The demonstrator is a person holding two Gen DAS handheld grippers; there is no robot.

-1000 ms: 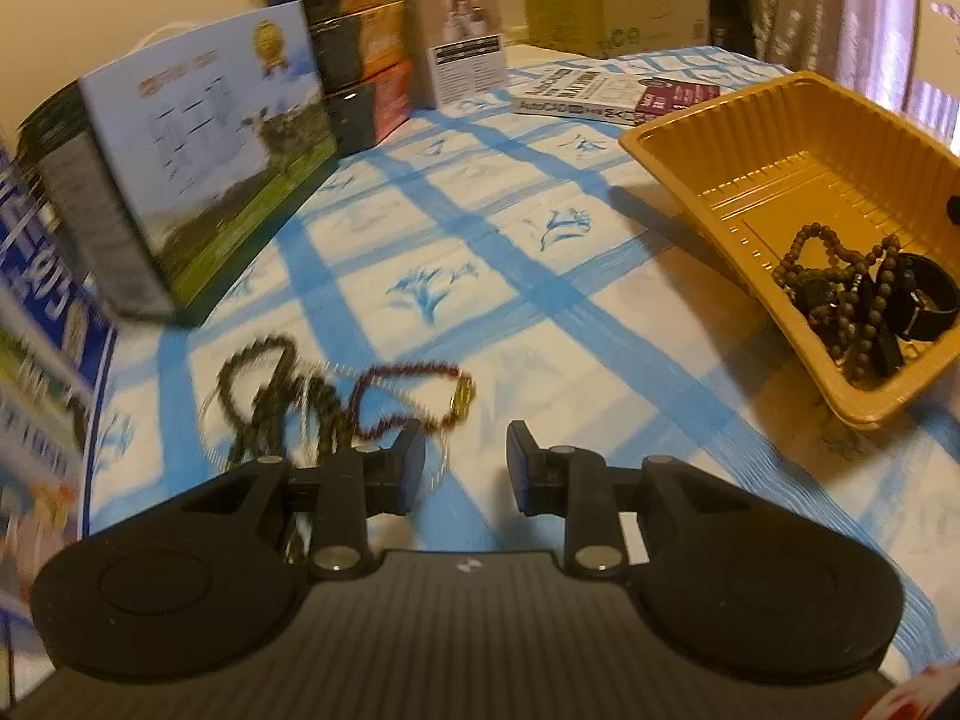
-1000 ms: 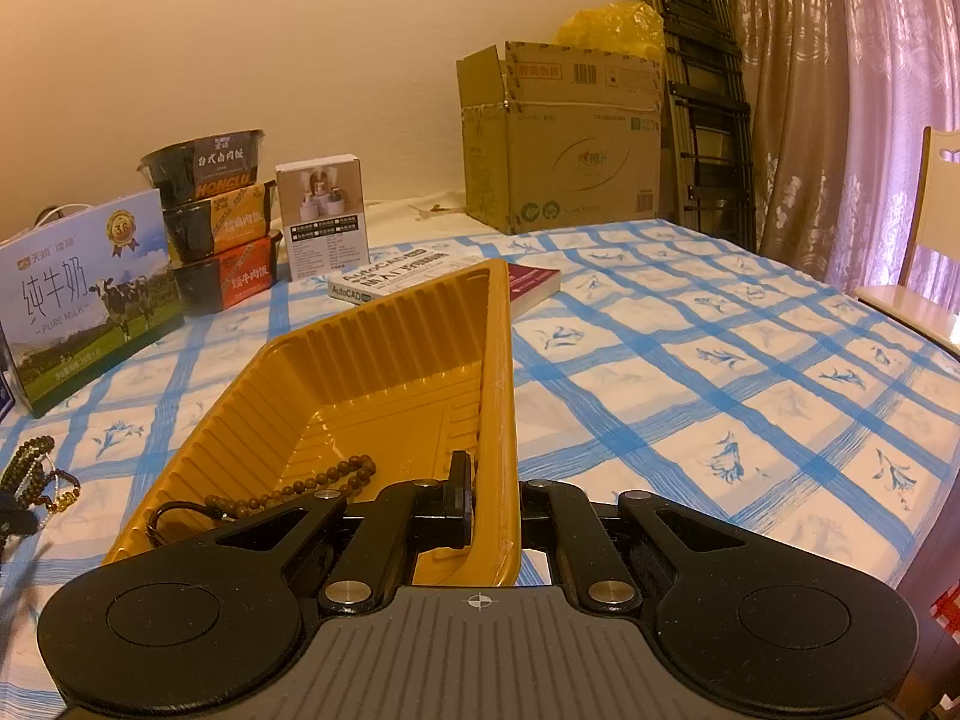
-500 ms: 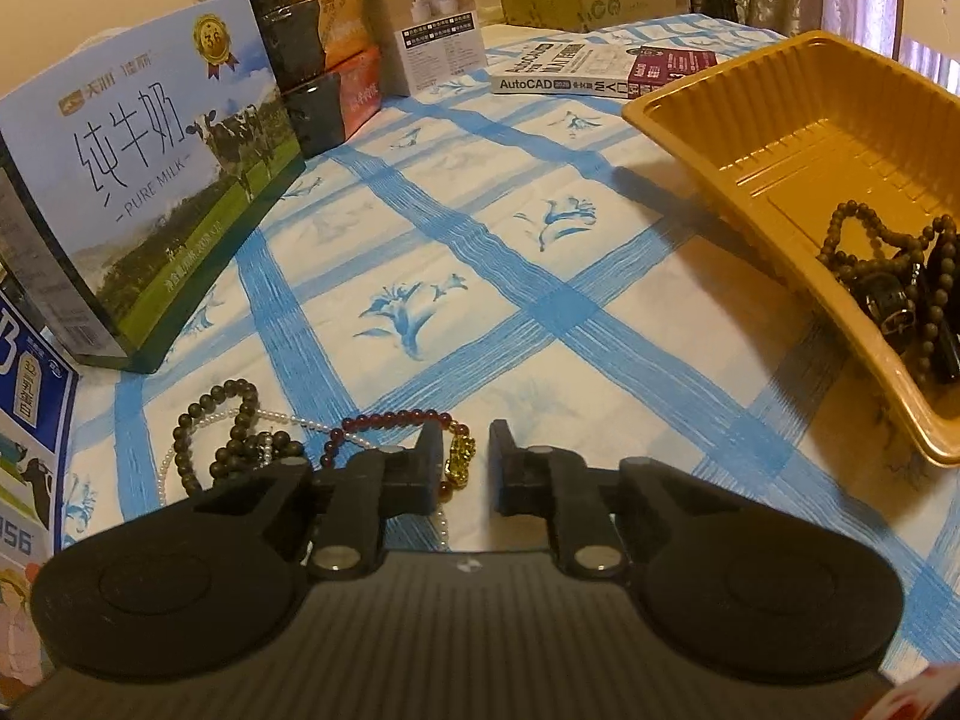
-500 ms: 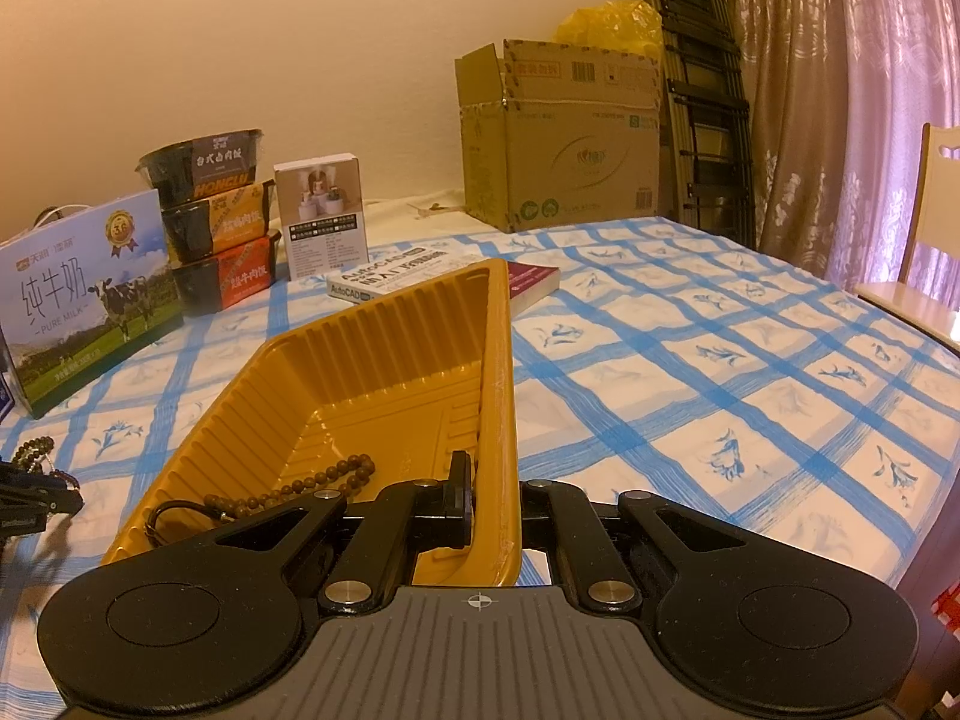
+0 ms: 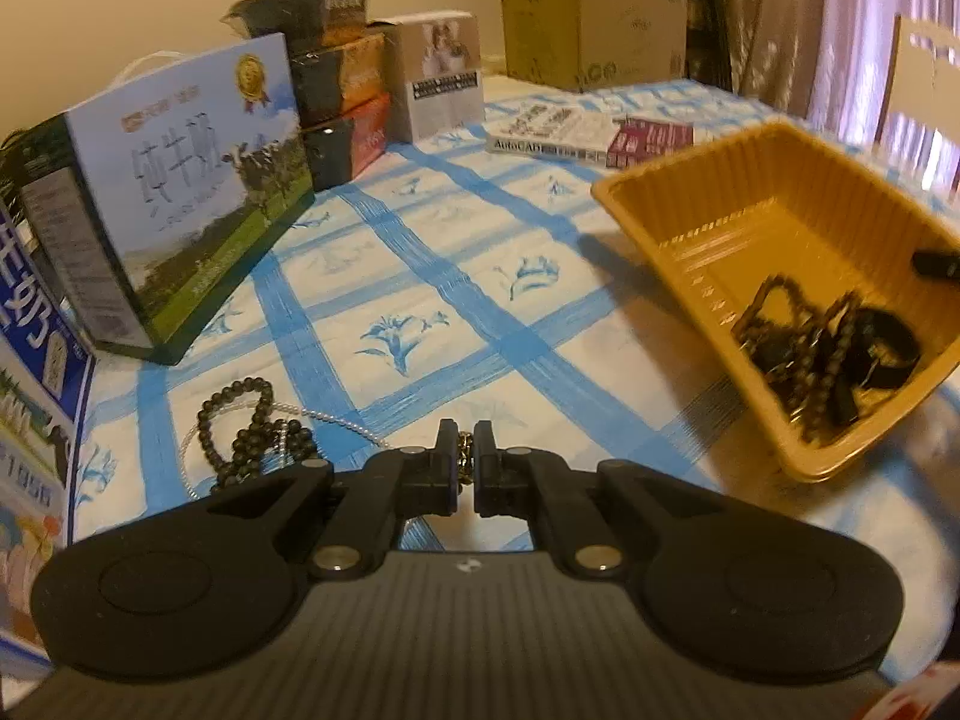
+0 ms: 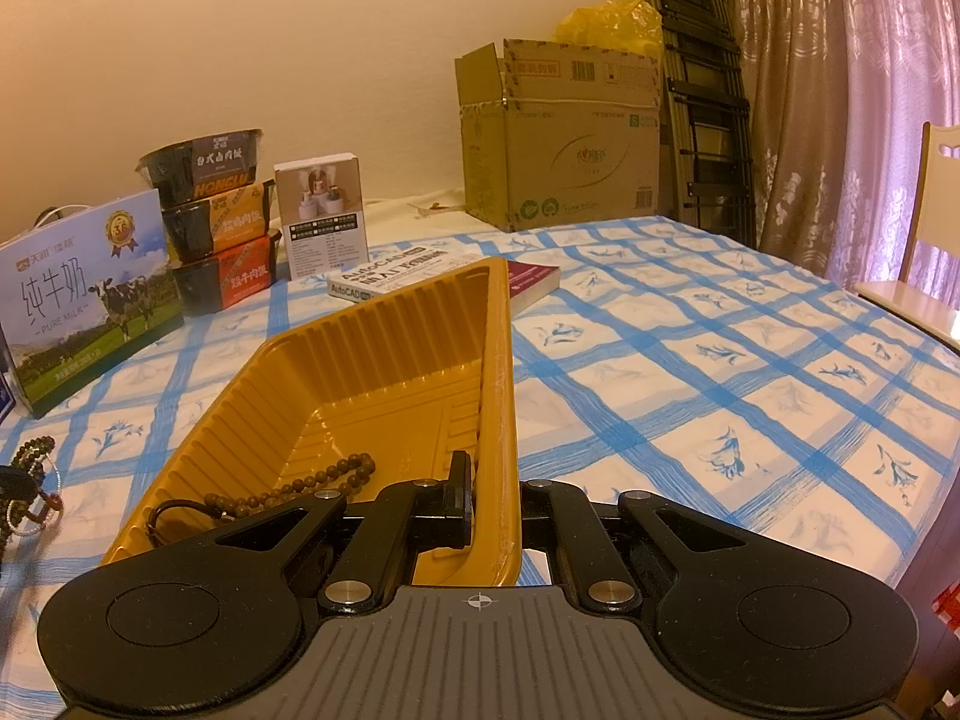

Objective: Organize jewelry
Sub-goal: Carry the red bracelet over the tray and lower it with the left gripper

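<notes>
The bracelet [image 5: 463, 457] sits low in the centre of the left wrist view, pinched between the jaws of the left gripper [image 5: 463, 450]. Only a short gold-toned stretch shows in the narrow gap; the rest hangs out of sight beneath the fingers. In the right wrist view its reddish beads [image 6: 53, 503] show at the far left edge, trailing under the dark fingertip.

Just left of it on the cloth [image 5: 420, 276] lie the dark beads [image 5: 252, 432] and a thin pale chain [image 5: 336, 420], the chain running close up to the left finger. The tray [image 5: 708, 180] stands at the right of the frame, well apart, with earlier pieces heaped in its near corner [image 5: 834, 348].

The likely trouble: the hold looks slight, on one small part, so the bracelet could slip out on the way across. The chain may also be caught with it and dragged along; whether it is touching cannot be told.

The left gripper is low over the cloth, pointing forward, jaws nearly closed on the bracelet. The right gripper [image 6: 489, 504] straddles the tray's right wall [image 6: 504, 396], one finger inside and one outside, closed on it, seemingly steadying the tray.
</notes>
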